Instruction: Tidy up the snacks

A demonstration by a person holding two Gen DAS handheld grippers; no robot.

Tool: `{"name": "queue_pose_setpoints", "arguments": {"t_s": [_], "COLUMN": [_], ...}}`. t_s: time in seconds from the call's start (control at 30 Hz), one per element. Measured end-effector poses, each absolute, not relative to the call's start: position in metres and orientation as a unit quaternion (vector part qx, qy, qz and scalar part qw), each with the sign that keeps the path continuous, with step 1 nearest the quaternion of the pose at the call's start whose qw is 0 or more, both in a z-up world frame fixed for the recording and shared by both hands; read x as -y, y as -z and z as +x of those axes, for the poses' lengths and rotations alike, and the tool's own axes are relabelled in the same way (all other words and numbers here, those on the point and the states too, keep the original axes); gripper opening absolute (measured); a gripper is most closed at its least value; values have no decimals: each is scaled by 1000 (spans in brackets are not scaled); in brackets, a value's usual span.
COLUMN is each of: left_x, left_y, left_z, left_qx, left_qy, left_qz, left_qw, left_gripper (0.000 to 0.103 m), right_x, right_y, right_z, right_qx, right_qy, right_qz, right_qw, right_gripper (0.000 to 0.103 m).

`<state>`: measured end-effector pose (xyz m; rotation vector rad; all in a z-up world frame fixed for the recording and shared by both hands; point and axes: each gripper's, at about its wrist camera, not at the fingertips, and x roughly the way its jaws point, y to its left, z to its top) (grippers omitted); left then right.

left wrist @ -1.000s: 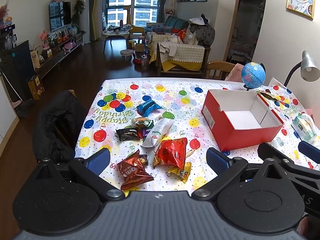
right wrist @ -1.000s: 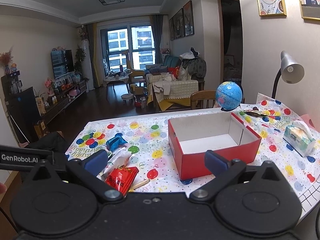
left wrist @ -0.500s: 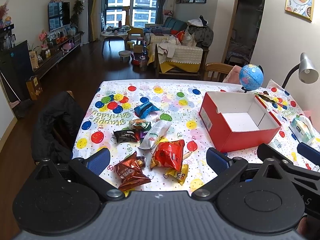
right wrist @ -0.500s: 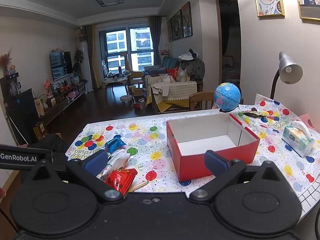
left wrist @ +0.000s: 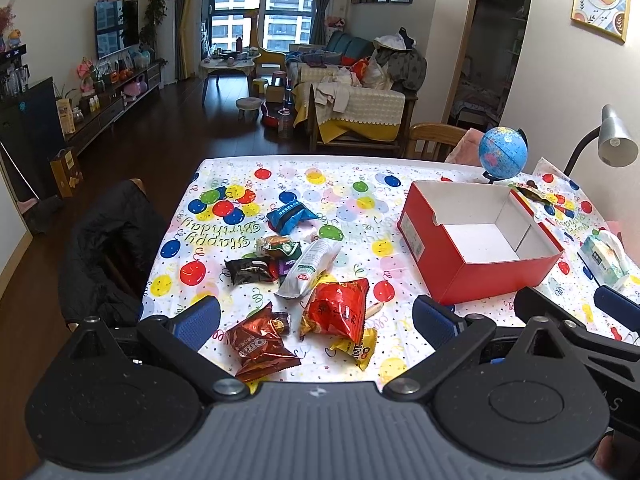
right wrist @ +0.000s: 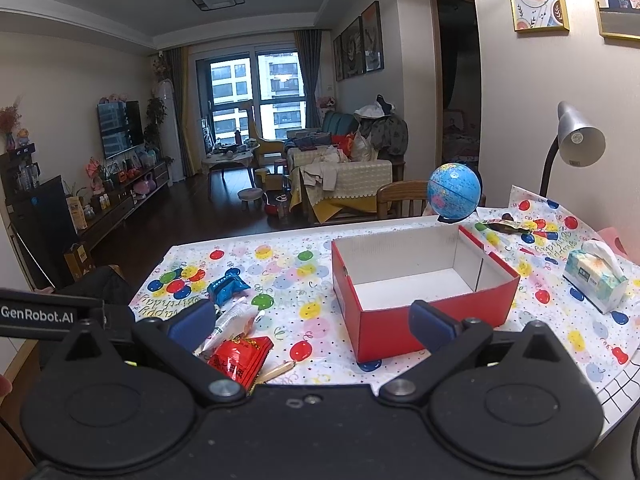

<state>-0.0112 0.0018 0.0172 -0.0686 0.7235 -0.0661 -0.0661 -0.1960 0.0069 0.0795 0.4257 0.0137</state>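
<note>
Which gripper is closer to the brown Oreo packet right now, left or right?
Left. The left gripper hangs open just above the brown Oreo packet. The right gripper, also open, sits off toward the red box; the packet is hidden from its camera.

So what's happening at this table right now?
A person holds a hand-held gripper in each hand over a balloon-print table. Both the left hand-held gripper and the right hand-held gripper are open and hold nothing. Snack packets, including a red bag and a blue packet, lie loose beside the red box, which is empty. No sorting shows yet.
</note>
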Motion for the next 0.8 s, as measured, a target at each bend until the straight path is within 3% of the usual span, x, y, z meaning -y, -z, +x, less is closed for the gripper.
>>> {"name": "queue_pose_setpoints", "arguments": {"t_s": [0.8], "left_x": [-45], "left_y": [11], "left_z": [34], "left_qx": [-383], "left_qy": [3], "left_qz": [-78], "left_qw": [921], "left_gripper": [103], "right_x": [184], "right_y": [10], "right_z": [-18], "right_qx": [-236], "right_qy": [-14], "right_qz": [34], "right_qw": [971], "right_gripper": [103]}}
